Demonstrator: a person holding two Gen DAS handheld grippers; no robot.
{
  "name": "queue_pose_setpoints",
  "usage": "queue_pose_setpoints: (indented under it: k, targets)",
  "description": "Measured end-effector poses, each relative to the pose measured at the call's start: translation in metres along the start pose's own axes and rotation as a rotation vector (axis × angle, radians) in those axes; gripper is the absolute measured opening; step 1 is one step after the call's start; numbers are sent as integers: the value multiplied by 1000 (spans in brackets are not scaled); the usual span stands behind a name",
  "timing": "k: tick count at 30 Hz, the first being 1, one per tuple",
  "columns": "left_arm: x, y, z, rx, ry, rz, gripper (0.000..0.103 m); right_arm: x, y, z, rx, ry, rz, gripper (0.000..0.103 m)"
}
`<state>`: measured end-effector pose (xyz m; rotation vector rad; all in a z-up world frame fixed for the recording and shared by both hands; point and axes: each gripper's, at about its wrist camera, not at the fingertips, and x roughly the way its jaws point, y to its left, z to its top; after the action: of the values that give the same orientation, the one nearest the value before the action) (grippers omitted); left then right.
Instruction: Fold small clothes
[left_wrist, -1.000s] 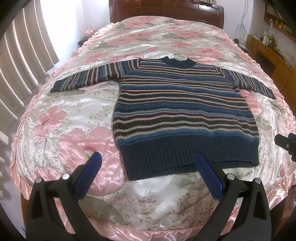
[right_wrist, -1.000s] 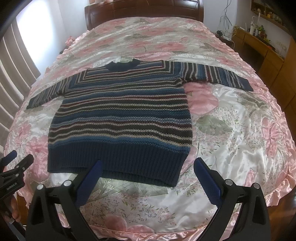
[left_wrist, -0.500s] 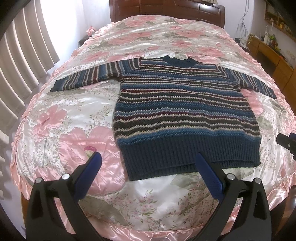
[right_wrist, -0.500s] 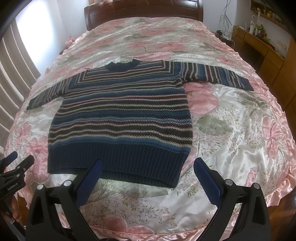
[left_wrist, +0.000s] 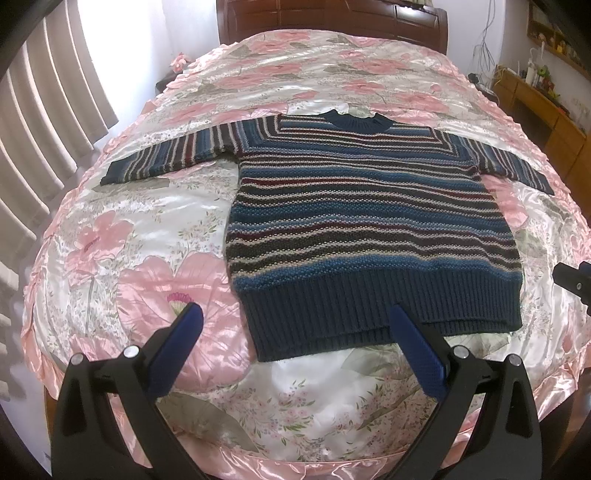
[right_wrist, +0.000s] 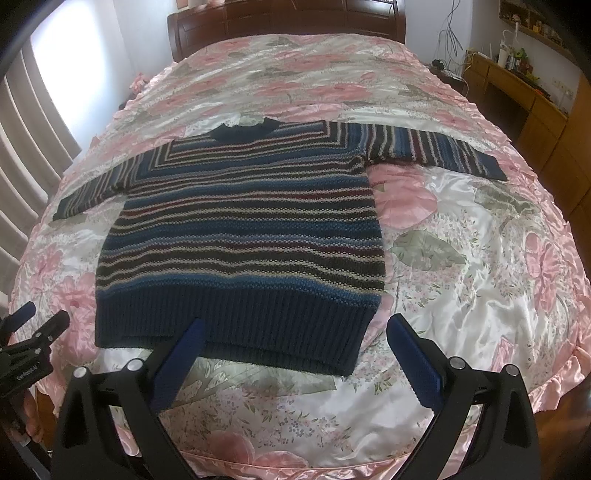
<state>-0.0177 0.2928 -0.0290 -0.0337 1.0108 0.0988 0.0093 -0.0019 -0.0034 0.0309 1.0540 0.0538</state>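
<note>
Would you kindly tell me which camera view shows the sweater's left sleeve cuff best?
The left wrist view: the left sleeve cuff of the striped sweater lies flat and fairly central there. In the right wrist view the same cuff sits smaller, near the distorted left edge.

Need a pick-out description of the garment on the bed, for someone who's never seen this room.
Start at the big bed with the pink floral satin cover and dark wooden headboard. Flat on its near half lies a knit sweater, sleeves spread, collar toward the headboard. It is the only garment there: navy ribbed hem, blue, cream and maroon stripes.
</note>
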Motion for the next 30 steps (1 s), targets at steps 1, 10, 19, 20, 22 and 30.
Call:
queue_pose_setpoints:
  k: [1, 10, 19, 20, 22, 30]
  targets:
    - [1, 1, 0, 1, 0, 1, 100, 0, 0, 0, 0, 1, 0, 99]
    - [1, 1, 0, 3, 2, 4, 100, 2, 1, 1, 2, 3, 4, 99]
    - [22, -11, 14, 17, 25, 12, 100, 18, -20, 13, 29, -30, 117, 99]
    - [27, -18, 20, 24, 26, 15, 100, 21, -26, 17, 31, -27, 121, 99]
    - [33, -29, 30, 35, 22, 17, 100, 26, -44, 29, 34, -33, 117, 99]
    - [71, -114, 111, 97, -49, -23, 100, 54, -154, 113, 133, -18, 28, 99]
